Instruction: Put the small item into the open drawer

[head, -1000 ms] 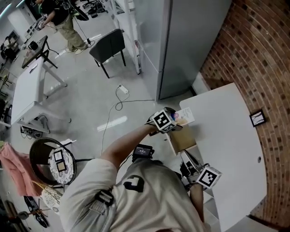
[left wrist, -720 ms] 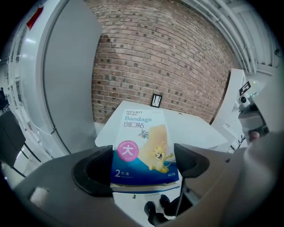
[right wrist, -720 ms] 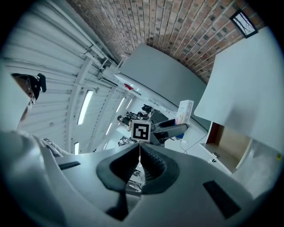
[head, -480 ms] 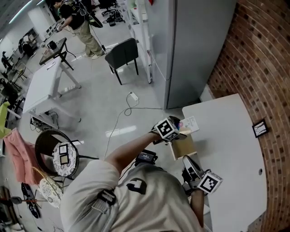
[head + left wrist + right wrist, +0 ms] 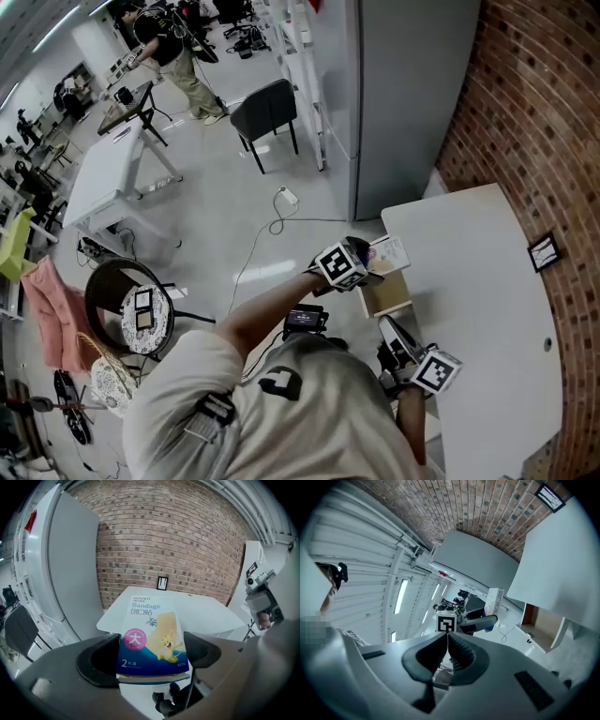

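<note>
The small item is a flat bandage box (image 5: 151,639), blue and white with a cartoon print. My left gripper (image 5: 150,656) is shut on its lower end. In the head view this gripper (image 5: 361,262) holds the box (image 5: 387,253) just above the far edge of the open drawer (image 5: 387,292), whose wooden bottom shows bare. The drawer sticks out from the white table (image 5: 473,281). My right gripper (image 5: 389,333) hovers near the drawer's near side, its jaws (image 5: 447,644) pressed together with nothing between them. From the right gripper view the box (image 5: 494,601) stands upright above the drawer (image 5: 543,625).
A small black picture frame (image 5: 544,251) stands at the table's far edge by the brick wall (image 5: 534,112). A grey cabinet (image 5: 403,94) rises left of the table. A cable (image 5: 272,220), a black chair (image 5: 267,112), a round stool (image 5: 131,309) and desks occupy the floor behind.
The head camera has shifted a little. My left gripper still holds the bandage box over the drawer's far edge, slightly closer to it. My right gripper has barely moved.
</note>
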The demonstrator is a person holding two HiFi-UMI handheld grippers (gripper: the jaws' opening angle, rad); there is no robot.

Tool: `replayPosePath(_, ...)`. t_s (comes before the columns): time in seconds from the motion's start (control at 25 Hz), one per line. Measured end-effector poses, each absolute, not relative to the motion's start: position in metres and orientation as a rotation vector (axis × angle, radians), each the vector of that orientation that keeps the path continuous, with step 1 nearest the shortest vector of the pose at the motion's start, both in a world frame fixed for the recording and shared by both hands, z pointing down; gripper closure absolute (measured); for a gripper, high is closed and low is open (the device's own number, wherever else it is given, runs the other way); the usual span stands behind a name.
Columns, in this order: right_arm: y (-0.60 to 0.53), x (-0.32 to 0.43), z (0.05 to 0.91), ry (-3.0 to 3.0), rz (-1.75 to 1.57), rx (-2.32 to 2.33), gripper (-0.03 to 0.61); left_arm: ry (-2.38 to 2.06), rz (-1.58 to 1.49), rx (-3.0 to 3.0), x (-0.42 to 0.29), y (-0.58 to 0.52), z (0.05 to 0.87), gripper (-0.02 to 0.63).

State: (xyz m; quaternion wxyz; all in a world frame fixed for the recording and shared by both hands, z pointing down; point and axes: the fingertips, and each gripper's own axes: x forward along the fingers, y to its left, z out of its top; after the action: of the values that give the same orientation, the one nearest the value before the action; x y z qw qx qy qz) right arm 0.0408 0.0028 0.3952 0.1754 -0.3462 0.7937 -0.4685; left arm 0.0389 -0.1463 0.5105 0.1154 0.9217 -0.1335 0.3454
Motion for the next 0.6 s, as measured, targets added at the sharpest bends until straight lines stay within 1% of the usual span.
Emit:
replayPosePath(0.4,0.031,0.040,0.412,2.204,-1.384,-0.925,0.572,-0.418,1.031,2.673,0.024,-0.112,0.516,0.179)
replayPosePath(0.6,0.030,0.056,0.408,2.177,-1.374,-0.960,0.572,-0.444,1.030,2.674,0.026,-0.119,0.517,0.179)
